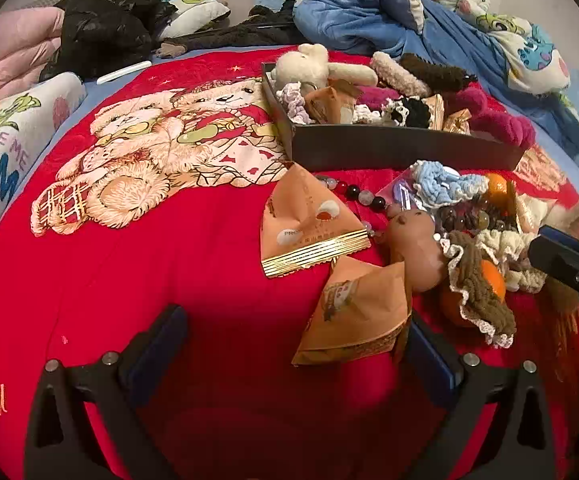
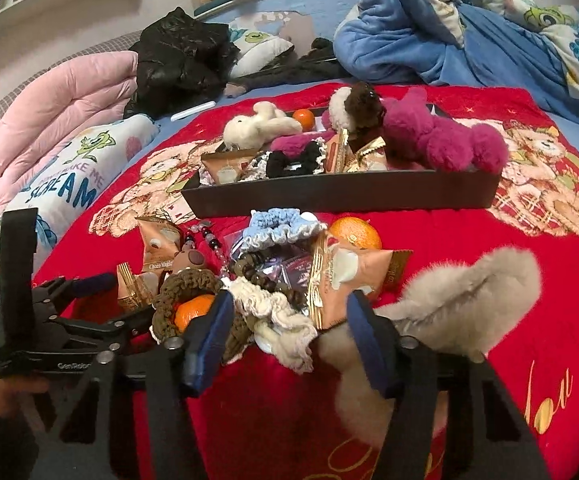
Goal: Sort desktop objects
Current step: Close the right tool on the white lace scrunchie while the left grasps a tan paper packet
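A pile of small items lies on the red blanket (image 1: 169, 280): orange snack packets (image 1: 309, 220), a bead bracelet (image 1: 353, 192), a brown bear toy (image 1: 417, 244), scrunchies (image 1: 441, 184) and oranges (image 2: 355, 232). My left gripper (image 1: 297, 344) is open, its right finger beside a snack packet (image 1: 361, 312). My right gripper (image 2: 289, 324) is open around a cream scrunchie (image 2: 285, 320), with a grey plush (image 2: 461, 304) against its right finger. A dark tray (image 2: 341, 196) behind the pile holds plush toys, scrunchies and packets.
A pink quilt (image 2: 49, 120) and a printed pillow (image 2: 69, 176) lie to the left. A black jacket (image 2: 185, 56) and a blue blanket (image 2: 449, 40) lie behind the tray. The left gripper shows in the right wrist view (image 2: 89, 300).
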`<state>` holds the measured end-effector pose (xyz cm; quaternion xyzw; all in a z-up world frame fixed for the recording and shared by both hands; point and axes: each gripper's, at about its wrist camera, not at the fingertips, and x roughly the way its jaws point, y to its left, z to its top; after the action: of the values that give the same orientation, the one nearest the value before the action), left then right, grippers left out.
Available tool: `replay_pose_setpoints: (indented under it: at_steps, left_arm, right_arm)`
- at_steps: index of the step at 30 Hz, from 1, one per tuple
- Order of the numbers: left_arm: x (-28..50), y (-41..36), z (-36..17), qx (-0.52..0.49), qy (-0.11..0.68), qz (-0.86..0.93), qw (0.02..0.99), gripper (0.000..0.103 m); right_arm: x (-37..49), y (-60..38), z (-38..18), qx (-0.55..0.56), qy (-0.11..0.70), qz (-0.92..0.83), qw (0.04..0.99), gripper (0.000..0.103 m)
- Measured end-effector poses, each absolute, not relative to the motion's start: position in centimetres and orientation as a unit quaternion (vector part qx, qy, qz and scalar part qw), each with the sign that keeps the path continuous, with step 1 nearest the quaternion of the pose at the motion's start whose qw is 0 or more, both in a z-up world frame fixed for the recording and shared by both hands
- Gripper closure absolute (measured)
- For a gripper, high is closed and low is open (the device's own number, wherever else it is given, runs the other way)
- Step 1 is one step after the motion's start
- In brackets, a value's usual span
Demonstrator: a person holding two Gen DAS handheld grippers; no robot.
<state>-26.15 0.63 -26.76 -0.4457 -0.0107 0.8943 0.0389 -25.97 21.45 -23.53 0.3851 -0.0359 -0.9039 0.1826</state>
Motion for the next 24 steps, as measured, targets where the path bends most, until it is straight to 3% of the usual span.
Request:
replay_pose_setpoints:
  at_steps: [8,12,17,20,22,24]
  left_arm:
    - [-26.4,0.4,-27.1,-0.453,-0.017,0.890,0.042,0.000]
    - [-26.4,0.4,-27.1,-0.455,-0.017,0.890,0.041,0.000]
    - [-26.4,0.4,-26.9,-0.452,-0.017,0.891,0.038,0.000]
    - [-26.1,0.2,-26.4,-0.440,-0.020,0.897,0.026,0.018]
    - [-26.0,0.0,-26.1,-0.434,-0.015,0.901,0.006,0.047]
    - [-25.8,-0.1,-26.0,-0.431,-0.012,0.902,-0.005,0.054]
  right_arm:
    - [-26.0,21.6,-24.1,0.399,-0.031,-0.899,0.178,0.069]
    - [-25.9,21.8,-24.4,0.406,-0.029,-0.897,0.172,0.088]
    - [-25.7,21.7,-24.2,0.408,-0.028,-0.896,0.174,0.091]
    - [-25.6,21.3,-24.0,0.407,-0.030,-0.896,0.178,0.091]
    - [-25.5,21.2,-23.8,0.404,-0.031,-0.896,0.181,0.091]
    - [-25.4,21.2,-23.8,0.406,-0.034,-0.895,0.182,0.091]
